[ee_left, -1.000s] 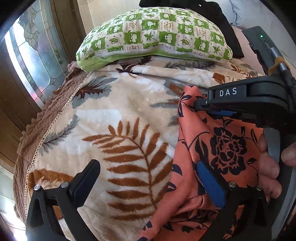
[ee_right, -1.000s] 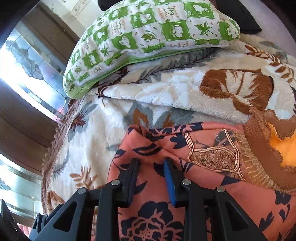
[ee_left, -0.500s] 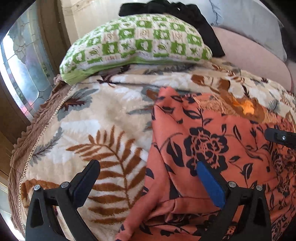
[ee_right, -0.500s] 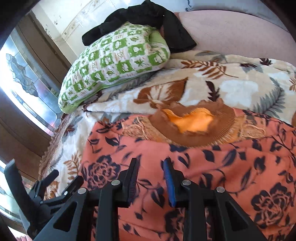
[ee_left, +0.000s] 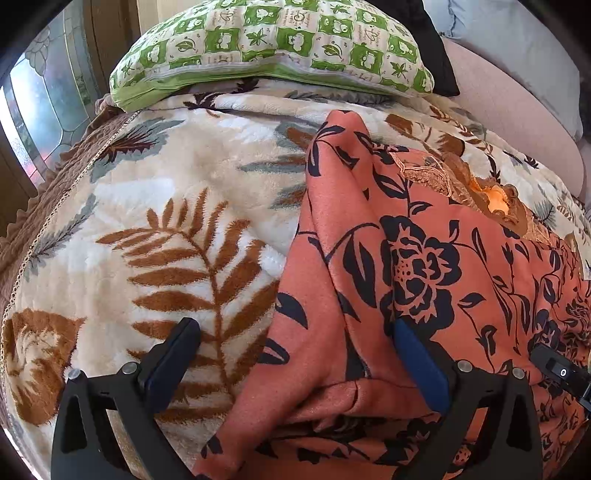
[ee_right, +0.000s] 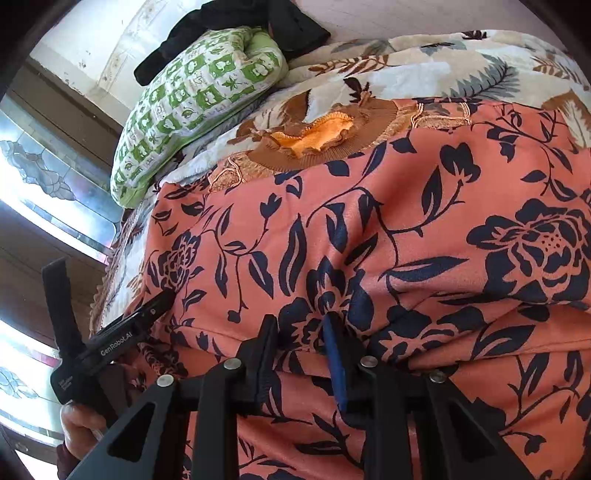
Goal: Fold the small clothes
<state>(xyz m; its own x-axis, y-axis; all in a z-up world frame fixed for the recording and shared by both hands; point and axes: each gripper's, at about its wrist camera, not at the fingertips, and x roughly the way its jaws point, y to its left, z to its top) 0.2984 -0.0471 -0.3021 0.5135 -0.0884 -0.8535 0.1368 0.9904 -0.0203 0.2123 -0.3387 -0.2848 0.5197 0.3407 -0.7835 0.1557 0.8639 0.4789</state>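
An orange garment with a dark floral print (ee_left: pixel 424 258) lies spread on the leaf-pattern blanket (ee_left: pixel 184 221). Its brown ribbed neckline with orange lining (ee_right: pixel 325 140) lies at the far side. My left gripper (ee_left: pixel 293 328) stands wide open at the garment's left edge, one finger over the blanket and the other on the cloth, where the fabric rises in a long ridge (ee_left: pixel 332 184). My right gripper (ee_right: pixel 301 325) rests on the middle of the garment (ee_right: pixel 406 221). Its jaws stand a narrow gap apart, and a small hump of cloth shows between the tips.
A green checked pillow (ee_left: pixel 273 40) lies at the head of the bed with a black garment (ee_right: pixel 229 26) behind it. A stained-glass window (ee_right: pixel 44 173) is close on the left, past the blanket's brown fringe. A hand (ee_right: pixel 81 417) holds the left gripper.
My right gripper has slid from the garment's left shoulder corner rightward to its middle, its gap unchanged. The left gripper has stayed open at the left edge, its view tilting a little.
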